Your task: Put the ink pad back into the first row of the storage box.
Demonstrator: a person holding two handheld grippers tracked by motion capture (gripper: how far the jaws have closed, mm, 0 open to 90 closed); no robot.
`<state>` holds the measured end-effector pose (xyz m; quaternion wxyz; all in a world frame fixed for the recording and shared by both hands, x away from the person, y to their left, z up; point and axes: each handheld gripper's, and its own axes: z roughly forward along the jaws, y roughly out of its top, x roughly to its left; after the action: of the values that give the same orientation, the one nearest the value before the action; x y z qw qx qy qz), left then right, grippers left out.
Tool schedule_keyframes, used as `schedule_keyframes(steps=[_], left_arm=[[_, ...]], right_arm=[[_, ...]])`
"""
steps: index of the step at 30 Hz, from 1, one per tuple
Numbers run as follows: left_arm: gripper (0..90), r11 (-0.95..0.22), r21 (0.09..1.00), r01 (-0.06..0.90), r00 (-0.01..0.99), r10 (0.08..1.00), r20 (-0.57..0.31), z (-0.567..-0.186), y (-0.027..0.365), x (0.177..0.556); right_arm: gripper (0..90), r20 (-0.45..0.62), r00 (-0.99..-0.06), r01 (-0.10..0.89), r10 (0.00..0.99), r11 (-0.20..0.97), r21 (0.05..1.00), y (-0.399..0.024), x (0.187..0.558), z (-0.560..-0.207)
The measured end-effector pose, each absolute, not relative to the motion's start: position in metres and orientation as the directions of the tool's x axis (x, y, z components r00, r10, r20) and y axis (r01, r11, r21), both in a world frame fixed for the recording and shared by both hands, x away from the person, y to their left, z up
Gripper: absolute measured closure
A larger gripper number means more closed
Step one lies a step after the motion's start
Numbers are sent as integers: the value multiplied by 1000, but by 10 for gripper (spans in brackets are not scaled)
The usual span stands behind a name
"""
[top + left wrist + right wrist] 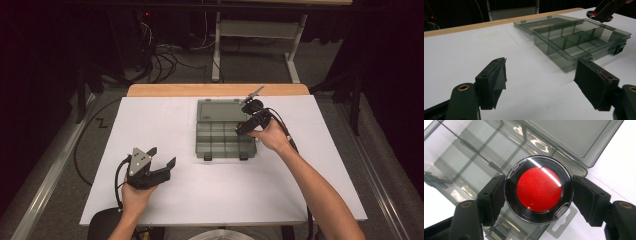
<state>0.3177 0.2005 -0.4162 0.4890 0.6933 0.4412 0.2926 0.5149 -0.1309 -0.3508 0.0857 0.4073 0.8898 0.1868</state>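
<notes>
- Jaws of the left gripper (162,159) stand wide apart with nothing between them, low and left of centre in the high view; its black pads (496,80) are flat and matte, hovering over bare white table (150,125).
- Cut off at the upper right edge of the left gripper view, the right gripper (605,11) shows just its dark tip and a sliver of red.
- Smoky transparent plastic forms the compartment box (225,137), mid-frame in the high view, its lid (218,109) lying open flat behind it toward the top of the frame.
- In the right gripper view, the round case (539,188) sits mid-frame, clamped on both sides by the right gripper (539,192). It is a glossy clear disc with a black ring and a red centre.
- It hangs above the box's rightmost compartments; how high above them is hard to judge.
- A clear hang tab (562,222) pokes out beneath the case, lower right.
</notes>
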Motion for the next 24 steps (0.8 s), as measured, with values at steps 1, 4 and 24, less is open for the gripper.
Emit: schedule_keyframes(steps=[1, 4, 24], left_arm=[[258, -132, 936, 325, 439, 898, -26, -416, 200, 318], [259, -131, 937, 323, 439, 898, -26, -416, 201, 317], [262, -128, 937, 324, 438, 899, -29, -416, 201, 318]], right_arm=[[316, -8, -660, 685, 751, 606, 405, -131, 516, -352], [316, -10, -656, 688, 755, 603, 403, -132, 518, -353], [315, -24, -640, 702, 768, 597, 388, -124, 533, -361]])
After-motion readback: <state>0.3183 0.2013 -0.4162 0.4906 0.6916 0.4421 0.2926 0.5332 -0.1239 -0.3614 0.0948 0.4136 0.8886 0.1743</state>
